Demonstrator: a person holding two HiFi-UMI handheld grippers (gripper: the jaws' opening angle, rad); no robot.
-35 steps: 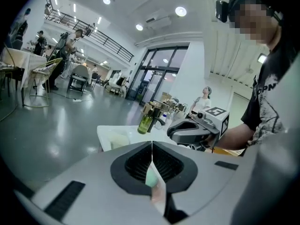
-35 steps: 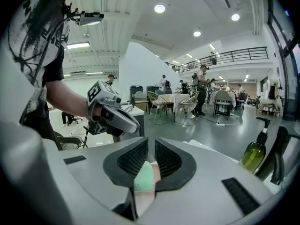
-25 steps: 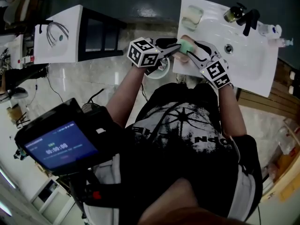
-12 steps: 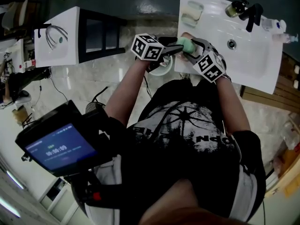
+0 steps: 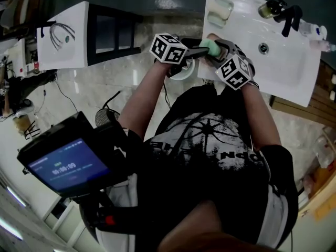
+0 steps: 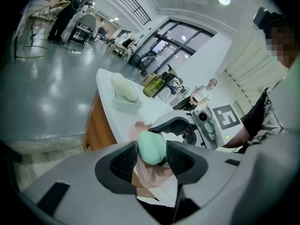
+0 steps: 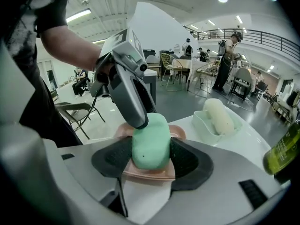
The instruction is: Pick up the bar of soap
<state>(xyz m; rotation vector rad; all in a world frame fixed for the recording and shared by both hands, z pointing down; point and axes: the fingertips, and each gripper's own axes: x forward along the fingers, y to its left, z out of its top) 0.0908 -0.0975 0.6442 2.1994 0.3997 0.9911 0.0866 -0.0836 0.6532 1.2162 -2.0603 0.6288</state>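
Mint-green rounded soap bar (image 7: pixel 150 142) on pink dish (image 7: pixel 146 175); left claw (image 6: pixel 152 159), right claw (image 7: pixel 150 161) just opened apart, bar between pads.

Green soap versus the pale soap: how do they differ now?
Green soap lies on a pink dish; pale soap in a whitish dish. Green soap sits between the jaws of left tool and right tool, which have just been opening; pale soap is untouched. Both are rounded bars.

White sink top (image 5: pixel 283 77) w/ pink dish (image 7: pixel 146 174), pale tray (image 5: pixel 219 12) (white soap (image 7: pixel 220 116) in it) & olive bottle (image 5: pixel 269 8).
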